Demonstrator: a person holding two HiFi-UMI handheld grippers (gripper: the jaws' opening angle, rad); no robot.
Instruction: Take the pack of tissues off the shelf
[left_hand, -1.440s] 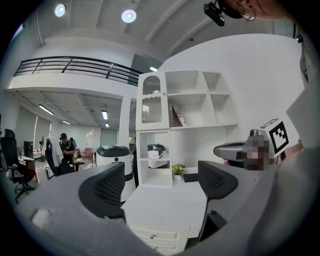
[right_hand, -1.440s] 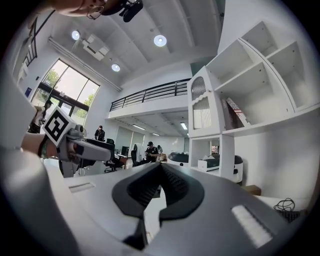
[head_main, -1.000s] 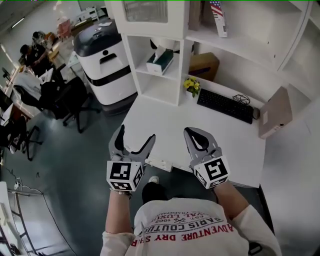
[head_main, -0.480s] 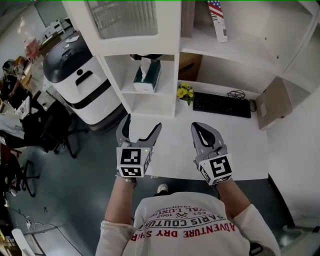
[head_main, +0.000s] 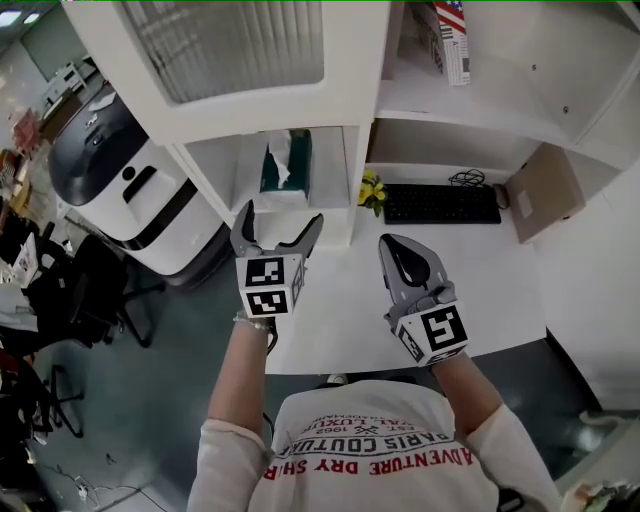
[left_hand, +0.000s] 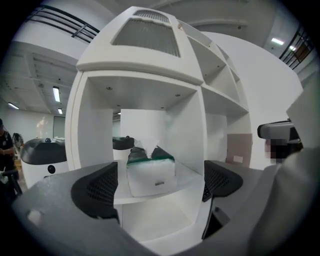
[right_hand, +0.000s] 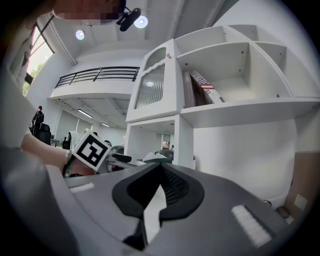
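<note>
**A:** Two grippers up and one pack to fetch. Where is it?

**B:** The pack (head_main: 283, 172) sits on the shelf (left_hand: 187, 176), with a tissue poking out of its top. The left gripper (head_main: 279, 226) points at it, its jaws opening wide. There's nothing between them yet, and the pack is well ahead.

**A:** And the right gripper (head_main: 392, 246)?

**B:** Clenched and empty, hovering over the desk (head_main: 490, 280).

**A:** How should the left one go in?

**B:** Straight and level, I'd say. Put one pad on each side of the pack's body, below the loose tissue and clear of the shelf walls. Then squeeze gently, because it looks soft.

**A:** What's the count?

**B:** One pack, one keyboard (head_main: 441, 204), one bunch of flowers (head_main: 371, 188), one flag-covered book (head_main: 453, 35) and two grippers.
</note>
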